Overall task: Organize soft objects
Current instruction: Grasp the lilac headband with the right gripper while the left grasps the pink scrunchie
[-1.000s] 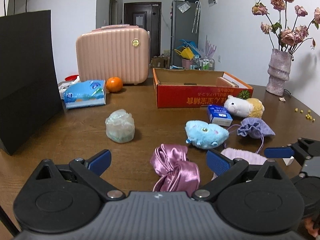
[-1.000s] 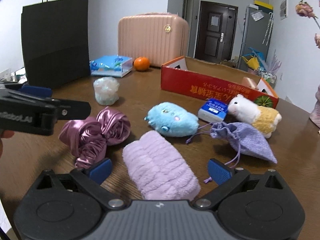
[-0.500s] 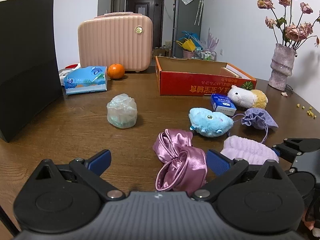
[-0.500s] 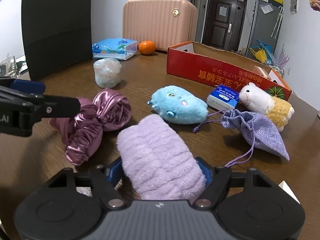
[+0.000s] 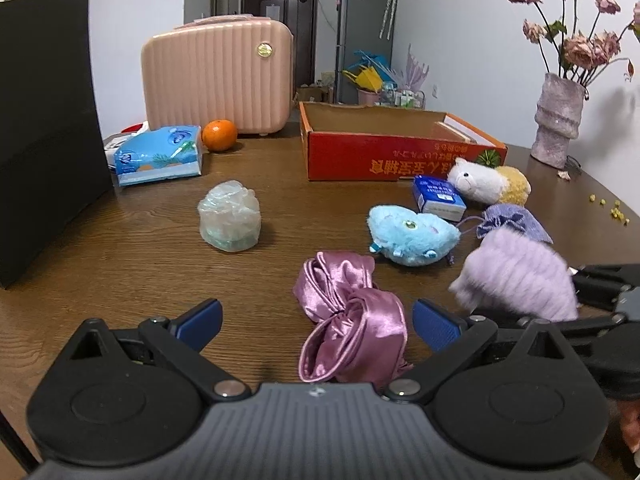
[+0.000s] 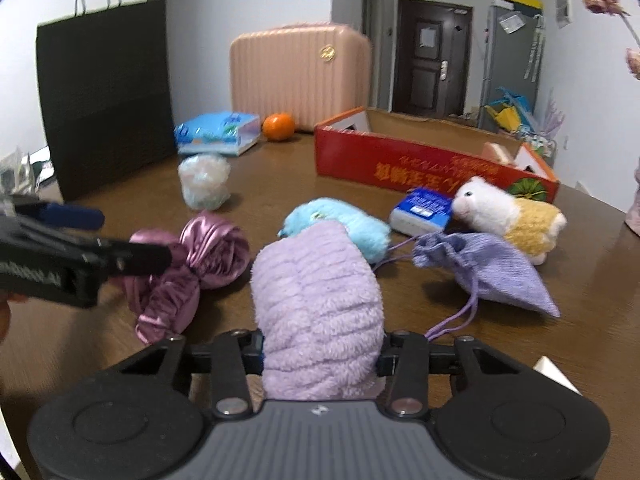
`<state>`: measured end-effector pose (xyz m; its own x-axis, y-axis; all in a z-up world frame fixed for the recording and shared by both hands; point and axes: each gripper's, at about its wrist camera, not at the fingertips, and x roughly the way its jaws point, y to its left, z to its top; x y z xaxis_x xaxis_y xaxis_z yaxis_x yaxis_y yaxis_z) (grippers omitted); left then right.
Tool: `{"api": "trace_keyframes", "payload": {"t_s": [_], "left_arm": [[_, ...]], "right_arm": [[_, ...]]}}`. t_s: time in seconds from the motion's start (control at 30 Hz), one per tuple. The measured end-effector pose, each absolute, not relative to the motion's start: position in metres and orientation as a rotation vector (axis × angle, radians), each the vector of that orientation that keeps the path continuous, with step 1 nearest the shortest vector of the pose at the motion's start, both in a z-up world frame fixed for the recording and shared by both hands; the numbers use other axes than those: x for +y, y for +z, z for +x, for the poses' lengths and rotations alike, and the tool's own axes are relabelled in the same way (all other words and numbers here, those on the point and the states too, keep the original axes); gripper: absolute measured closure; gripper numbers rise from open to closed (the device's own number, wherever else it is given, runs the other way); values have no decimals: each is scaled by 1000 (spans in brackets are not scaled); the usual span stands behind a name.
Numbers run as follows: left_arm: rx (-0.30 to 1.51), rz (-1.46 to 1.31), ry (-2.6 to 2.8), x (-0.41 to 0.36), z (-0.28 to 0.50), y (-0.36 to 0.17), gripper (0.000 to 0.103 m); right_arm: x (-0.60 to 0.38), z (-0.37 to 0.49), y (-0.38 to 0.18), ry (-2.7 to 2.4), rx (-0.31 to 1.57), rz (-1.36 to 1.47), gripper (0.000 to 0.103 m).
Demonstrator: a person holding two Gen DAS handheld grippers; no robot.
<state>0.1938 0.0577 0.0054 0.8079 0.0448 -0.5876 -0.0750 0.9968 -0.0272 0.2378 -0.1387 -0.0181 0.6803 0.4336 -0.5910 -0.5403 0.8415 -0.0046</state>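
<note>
My right gripper [image 6: 322,354] is shut on a fluffy lilac cloth roll [image 6: 318,300] and holds it lifted off the table; the roll also shows in the left wrist view [image 5: 516,276]. My left gripper [image 5: 316,320] is open, with a pink satin scrunchie [image 5: 348,320] lying between its fingers on the table. Beyond lie a blue plush toy [image 5: 412,234], a purple drawstring pouch [image 6: 480,264] and a white and yellow alpaca plush [image 6: 508,212]. An open red cardboard box [image 5: 400,148] stands behind them.
A small blue packet [image 5: 438,196] lies by the box. A clear plastic-wrapped lump [image 5: 230,220], a tissue pack [image 5: 158,156], an orange [image 5: 219,135], a pink case [image 5: 218,80] and a black paper bag [image 5: 44,120] stand to the left. A flower vase [image 5: 558,124] stands far right.
My right gripper closed on the lilac cloth roll and lifted it off the table. My left gripper moved forward around the pink scrunchie and stayed open.
</note>
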Motion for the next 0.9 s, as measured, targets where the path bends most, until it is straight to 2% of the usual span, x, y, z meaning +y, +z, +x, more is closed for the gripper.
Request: {"api": "trace_keyframes", "payload": {"t_s": [0.53, 0.6, 0.67, 0.8, 0.87, 0.9], "left_arm": [[708, 20, 100, 39, 230, -14, 1], [714, 27, 104, 38, 233, -18, 6], [717, 29, 105, 37, 235, -21, 19], [739, 26, 98, 36, 240, -28, 36], [746, 21, 91, 35, 241, -31, 50], [748, 16, 81, 35, 241, -32, 52]], "right_arm": [[-175, 236, -6, 449, 556, -114, 61], [-176, 236, -6, 443, 552, -110, 61], [-178, 237, -5, 437, 549, -105, 61], [-180, 237, -5, 429, 549, -97, 61], [-180, 237, -6, 428, 549, -94, 61], [-180, 237, -6, 428, 550, -94, 61]]}}
